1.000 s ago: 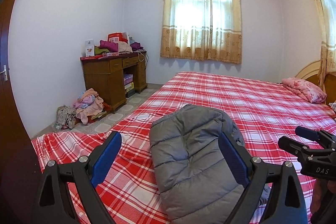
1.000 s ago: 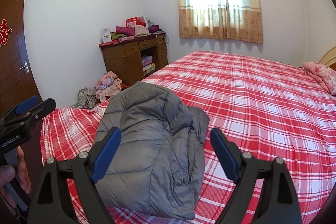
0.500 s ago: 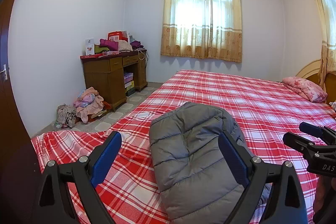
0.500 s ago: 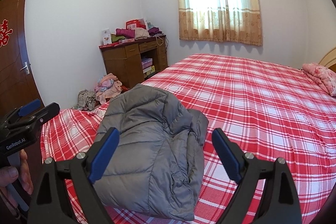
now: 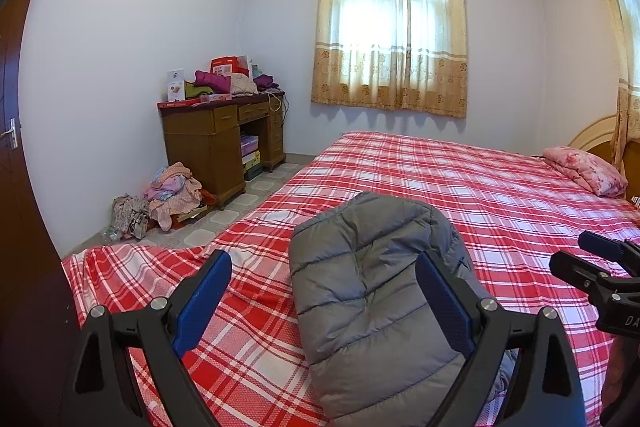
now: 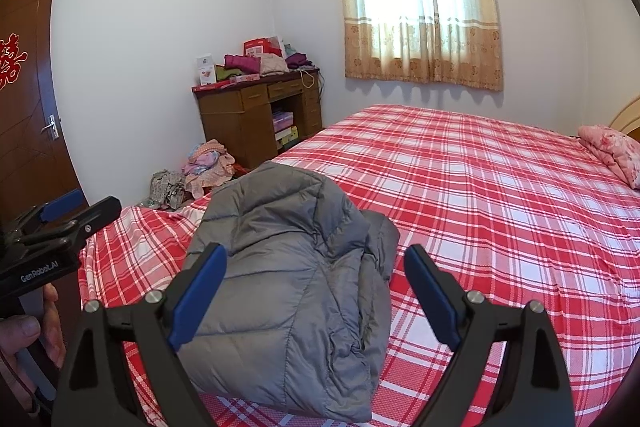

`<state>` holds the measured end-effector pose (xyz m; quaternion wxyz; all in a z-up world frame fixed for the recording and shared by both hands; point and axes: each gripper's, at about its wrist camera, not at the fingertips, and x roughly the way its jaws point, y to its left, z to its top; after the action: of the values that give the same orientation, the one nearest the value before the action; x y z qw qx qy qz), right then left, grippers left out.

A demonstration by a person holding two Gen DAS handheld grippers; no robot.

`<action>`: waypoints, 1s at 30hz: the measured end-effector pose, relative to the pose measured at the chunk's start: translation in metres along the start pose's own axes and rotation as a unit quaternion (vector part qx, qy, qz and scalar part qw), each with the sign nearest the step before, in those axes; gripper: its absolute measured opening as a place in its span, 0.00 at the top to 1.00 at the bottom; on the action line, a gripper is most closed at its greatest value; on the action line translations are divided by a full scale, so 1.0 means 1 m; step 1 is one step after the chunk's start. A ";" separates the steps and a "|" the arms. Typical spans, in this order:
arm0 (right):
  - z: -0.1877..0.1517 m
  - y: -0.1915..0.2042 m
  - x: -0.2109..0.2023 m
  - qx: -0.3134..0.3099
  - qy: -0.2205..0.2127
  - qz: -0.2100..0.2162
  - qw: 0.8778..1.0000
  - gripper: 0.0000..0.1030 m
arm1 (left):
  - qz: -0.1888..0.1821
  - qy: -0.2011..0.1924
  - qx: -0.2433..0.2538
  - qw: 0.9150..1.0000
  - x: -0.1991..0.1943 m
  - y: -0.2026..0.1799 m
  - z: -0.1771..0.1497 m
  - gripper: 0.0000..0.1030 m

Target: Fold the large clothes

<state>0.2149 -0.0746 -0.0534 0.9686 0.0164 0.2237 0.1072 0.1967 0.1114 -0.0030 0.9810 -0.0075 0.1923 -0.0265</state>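
Tools hung released above the folded grey puffer jacket [image 6: 288,279] on the plaid bed [image 6: 500,195], low in frame; nothing had shifted, so folding looked finished.

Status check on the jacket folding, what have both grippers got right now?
Left gripper open, empty. Right gripper open, empty. Grey puffer jacket lies folded on the red plaid bed, nothing gripping it. Nothing in the way.

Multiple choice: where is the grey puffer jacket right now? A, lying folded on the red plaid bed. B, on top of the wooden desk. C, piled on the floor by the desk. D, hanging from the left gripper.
A: the grey puffer jacket lies folded on the red plaid bed, with neither gripper's jaws touching it.
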 end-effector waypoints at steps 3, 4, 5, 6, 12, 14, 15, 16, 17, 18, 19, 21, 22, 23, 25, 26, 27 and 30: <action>0.001 -0.003 -0.001 0.001 -0.002 -0.001 1.000 0.10 | 0.007 0.004 -0.001 1.000 0.003 0.000 0.000 0.09; 0.001 -0.004 -0.001 0.001 -0.002 -0.001 1.000 0.10 | 0.009 0.005 0.001 1.000 0.004 0.000 0.000 0.09; 0.001 -0.005 0.000 0.002 -0.002 -0.001 1.000 0.10 | 0.012 0.005 0.006 1.000 0.004 -0.002 -0.001 0.09; 0.000 -0.005 -0.001 0.002 -0.002 -0.001 1.000 0.10 | 0.014 0.004 0.009 1.000 0.004 -0.003 -0.001 0.09; -0.001 -0.005 -0.001 -0.002 -0.002 0.000 1.000 0.10 | 0.023 0.005 0.007 1.000 0.007 -0.002 -0.003 0.09; -0.001 -0.005 0.000 -0.006 -0.002 0.002 1.000 0.10 | 0.022 0.009 0.003 1.000 0.009 -0.001 -0.003 0.09; -0.002 -0.004 0.000 -0.007 -0.001 0.002 1.000 0.10 | 0.023 0.011 0.001 1.000 0.010 -0.001 -0.004 0.09; -0.003 -0.004 0.000 -0.008 -0.002 0.003 1.000 0.10 | 0.024 0.011 0.000 1.000 0.010 -0.001 -0.004 0.09; -0.003 -0.004 0.000 -0.008 -0.001 0.002 1.000 0.10 | 0.027 0.010 0.000 1.000 0.010 -0.001 -0.004 0.09; -0.003 -0.004 0.000 -0.007 -0.001 0.003 1.000 0.10 | 0.036 0.007 0.001 0.999 0.010 -0.001 -0.004 0.08; -0.004 -0.003 0.000 -0.007 0.000 0.004 1.000 0.10 | 0.043 0.005 0.002 0.999 0.010 -0.002 -0.005 0.07; -0.005 -0.004 0.000 -0.006 0.000 0.004 1.000 0.10 | 0.053 -0.002 0.009 0.999 0.008 -0.004 -0.005 0.05; -0.006 -0.005 0.000 -0.006 0.001 0.005 1.000 0.10 | 0.056 -0.004 0.011 0.998 0.008 -0.004 -0.006 0.04; -0.006 -0.005 0.000 -0.005 0.001 0.005 1.000 0.10 | 0.061 -0.005 0.010 0.998 0.008 -0.004 -0.006 0.04; -0.007 -0.006 -0.001 -0.005 0.002 0.005 1.000 0.10 | 0.058 -0.007 0.007 0.998 0.008 -0.004 -0.007 0.03; -0.007 -0.005 0.000 -0.005 0.002 0.006 1.000 0.10 | 0.060 -0.008 0.008 0.998 0.008 -0.004 -0.007 0.03; -0.007 -0.005 0.000 -0.005 0.002 0.006 1.000 0.10 | 0.061 -0.010 0.009 0.998 0.008 -0.004 -0.009 0.03; -0.009 -0.007 0.001 -0.005 0.004 0.006 1.000 0.10 | 0.064 -0.025 0.018 0.997 0.006 -0.007 -0.011 0.03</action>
<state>0.2135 -0.0813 -0.0628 0.9671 0.0129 0.2272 0.1140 0.1974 0.1044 -0.0153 0.9851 0.0222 0.1673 0.0332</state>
